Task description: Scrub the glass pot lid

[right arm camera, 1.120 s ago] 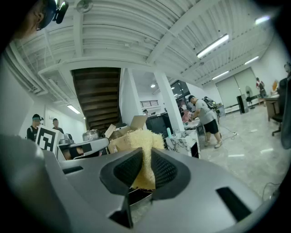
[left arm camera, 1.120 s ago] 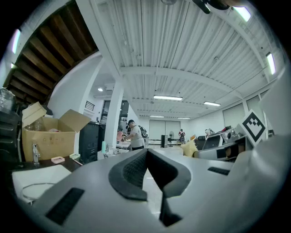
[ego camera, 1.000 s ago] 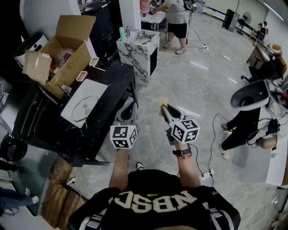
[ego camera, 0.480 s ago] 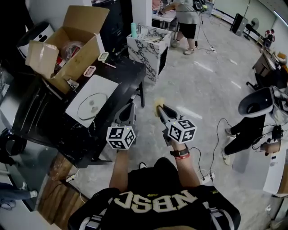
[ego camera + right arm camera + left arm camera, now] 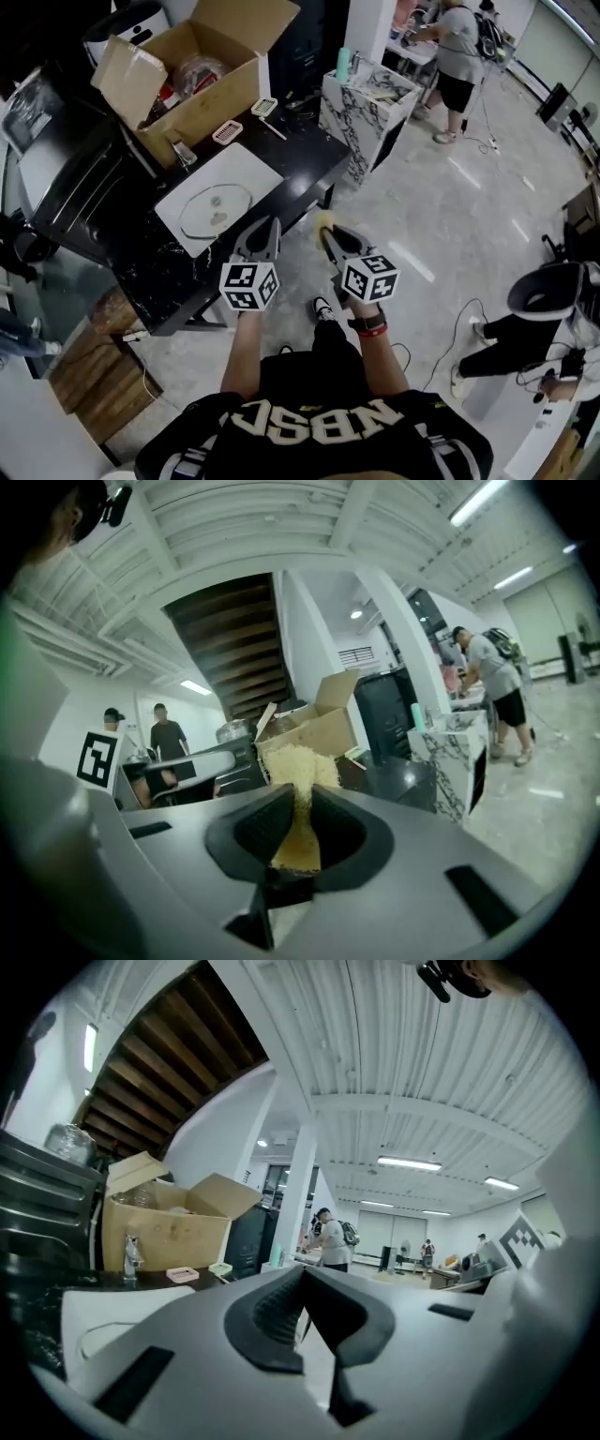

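The glass pot lid (image 5: 215, 208) lies flat on a white mat (image 5: 246, 165) on the black table (image 5: 159, 267). My left gripper (image 5: 271, 225) is shut and empty, its tips over the table's near edge, just right of the mat. In the left gripper view the left gripper (image 5: 302, 1276) has its pads closed together. My right gripper (image 5: 327, 231) hangs over the floor beside the table, shut on a yellow sponge (image 5: 322, 221). The sponge (image 5: 297, 766) sticks out past the pads of the right gripper (image 5: 299, 801) in the right gripper view.
An open cardboard box (image 5: 202, 70) with bottles, a small faucet (image 5: 178, 148) and two soap dishes (image 5: 228, 131) stand behind the mat. A marble pedestal (image 5: 370, 105) is right of the table. A person (image 5: 456, 52) stands farther back. Cables lie on the floor.
The table, mat and lid have come closer and more into the middle of the head view. Both grippers now sit nearer the table's edge; the sponge stays in the right one.
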Demonstrator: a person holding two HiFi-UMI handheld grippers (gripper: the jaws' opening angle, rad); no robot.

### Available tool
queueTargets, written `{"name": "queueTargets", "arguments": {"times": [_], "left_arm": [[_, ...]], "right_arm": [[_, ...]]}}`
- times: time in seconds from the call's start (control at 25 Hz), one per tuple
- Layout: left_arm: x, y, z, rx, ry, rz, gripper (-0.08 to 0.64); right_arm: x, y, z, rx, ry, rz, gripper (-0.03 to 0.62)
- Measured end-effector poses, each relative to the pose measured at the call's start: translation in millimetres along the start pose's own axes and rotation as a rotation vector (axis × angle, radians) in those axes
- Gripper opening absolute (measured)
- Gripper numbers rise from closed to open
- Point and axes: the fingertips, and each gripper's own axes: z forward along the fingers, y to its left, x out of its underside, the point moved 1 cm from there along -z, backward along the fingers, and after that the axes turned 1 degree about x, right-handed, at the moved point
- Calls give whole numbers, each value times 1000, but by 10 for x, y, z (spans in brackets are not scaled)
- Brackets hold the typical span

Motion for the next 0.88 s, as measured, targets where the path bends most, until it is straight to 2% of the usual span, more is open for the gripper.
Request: {"name": "queueTargets", "arguments": {"times": [0.12,0.28,0.44,0.52,0.72,0.88], "left_arm": [[-141,349,214,-115,-28,0,14],[-348,569,552,-232,-68,30,14],[-433,598,757,-274,-94,0,14],[-456,626,772,-313,-97,2,14],[-217,1007,489,-545,21,41,14],[-55,1369,229,-671,48,-8,14]], "right_arm": [[-248,-97,440,-85,31,-74,69],[-601,-336,899,-194,38,-87,69],[-777,-433,1260,-314,80,-102,67],[-744,-406,1446,-392,132,-113,67],[-526,-88,1848,-549,242,-101,67],[-317,288,2136,-656,319,-116,69]]}}
